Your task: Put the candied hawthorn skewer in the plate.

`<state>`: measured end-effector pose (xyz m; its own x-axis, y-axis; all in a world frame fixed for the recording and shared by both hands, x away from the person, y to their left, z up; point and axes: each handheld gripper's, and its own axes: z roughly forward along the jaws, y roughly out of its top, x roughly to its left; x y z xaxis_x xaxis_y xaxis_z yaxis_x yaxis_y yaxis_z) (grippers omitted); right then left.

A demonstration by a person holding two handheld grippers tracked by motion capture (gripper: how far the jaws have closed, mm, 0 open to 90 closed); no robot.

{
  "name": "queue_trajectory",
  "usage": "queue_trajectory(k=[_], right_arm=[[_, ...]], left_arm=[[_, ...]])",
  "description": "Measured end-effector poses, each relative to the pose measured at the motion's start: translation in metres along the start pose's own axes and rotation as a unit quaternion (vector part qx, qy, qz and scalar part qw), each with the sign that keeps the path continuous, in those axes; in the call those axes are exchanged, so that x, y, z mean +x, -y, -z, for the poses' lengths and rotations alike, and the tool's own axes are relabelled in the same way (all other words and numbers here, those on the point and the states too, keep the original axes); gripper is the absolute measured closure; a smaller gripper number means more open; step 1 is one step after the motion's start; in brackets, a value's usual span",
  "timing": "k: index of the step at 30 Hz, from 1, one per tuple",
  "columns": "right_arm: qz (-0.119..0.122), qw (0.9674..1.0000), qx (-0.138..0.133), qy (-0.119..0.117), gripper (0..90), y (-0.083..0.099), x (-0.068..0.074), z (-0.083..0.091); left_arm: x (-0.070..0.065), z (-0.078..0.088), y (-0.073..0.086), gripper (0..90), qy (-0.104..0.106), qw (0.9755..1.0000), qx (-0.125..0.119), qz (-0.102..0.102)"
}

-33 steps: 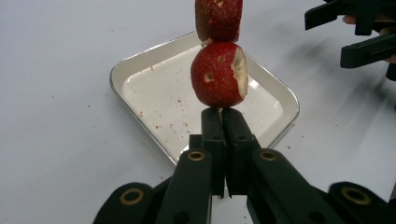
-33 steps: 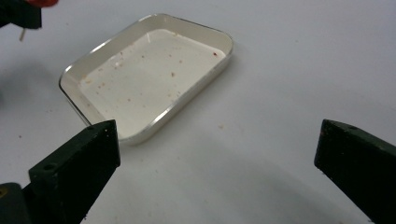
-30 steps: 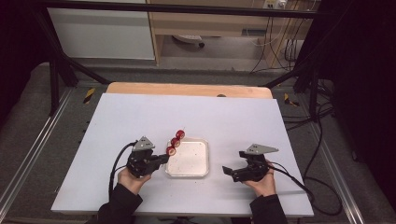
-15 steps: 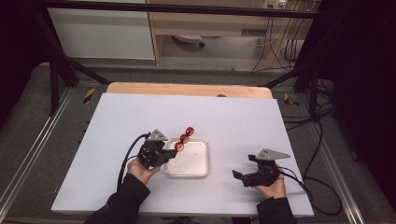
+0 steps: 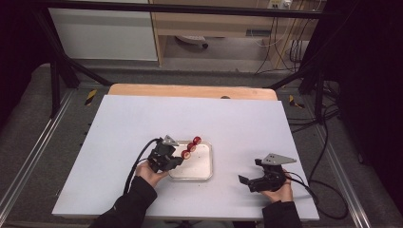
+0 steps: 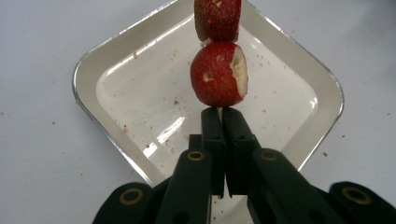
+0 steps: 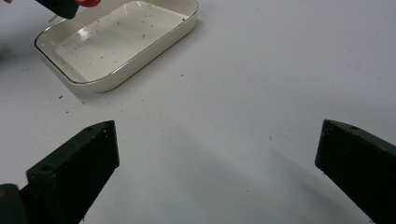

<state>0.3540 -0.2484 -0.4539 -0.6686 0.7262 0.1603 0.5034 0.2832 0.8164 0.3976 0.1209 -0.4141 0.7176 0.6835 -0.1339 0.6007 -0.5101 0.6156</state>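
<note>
Gripping a thin skewer of red fruit (image 6: pixel 218 74) by its bare end, the left tool (image 6: pixel 218 122) holds it over the white dish (image 6: pixel 102 70) — fruit could slide off, or the stick twist. Farther off on the table (image 5: pixel 247 118), the right tool (image 5: pixel 250 182) gapes wide, empty.

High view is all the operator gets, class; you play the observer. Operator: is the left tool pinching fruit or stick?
Observer: Stick. The left tool is shut on the skewer just below its nearest red fruit.
Operator: Anything in the dish?
Observer: The dish holds just reddish crumbs.
Operator: Right tool?
Observer: The right tool stands open above the bare table, beside the dish.
</note>
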Motion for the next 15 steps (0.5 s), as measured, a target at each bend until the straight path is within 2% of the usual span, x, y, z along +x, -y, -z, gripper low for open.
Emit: queue_trajectory(k=[6, 15], right_arm=[[-0.002, 1.0, -0.002, -0.002, 0.3, 0.0, 0.0, 0.001], [-0.004, 1.0, -0.003, -0.002, 0.4, 0.0, -0.001, 0.002]], left_arm=[[-0.003, -0.009, 0.003, 87.9, -0.009, 0.9995, 0.029, 0.002], [-0.003, -0.015, 0.003, 87.3, -0.027, 0.9973, 0.066, 0.013]])
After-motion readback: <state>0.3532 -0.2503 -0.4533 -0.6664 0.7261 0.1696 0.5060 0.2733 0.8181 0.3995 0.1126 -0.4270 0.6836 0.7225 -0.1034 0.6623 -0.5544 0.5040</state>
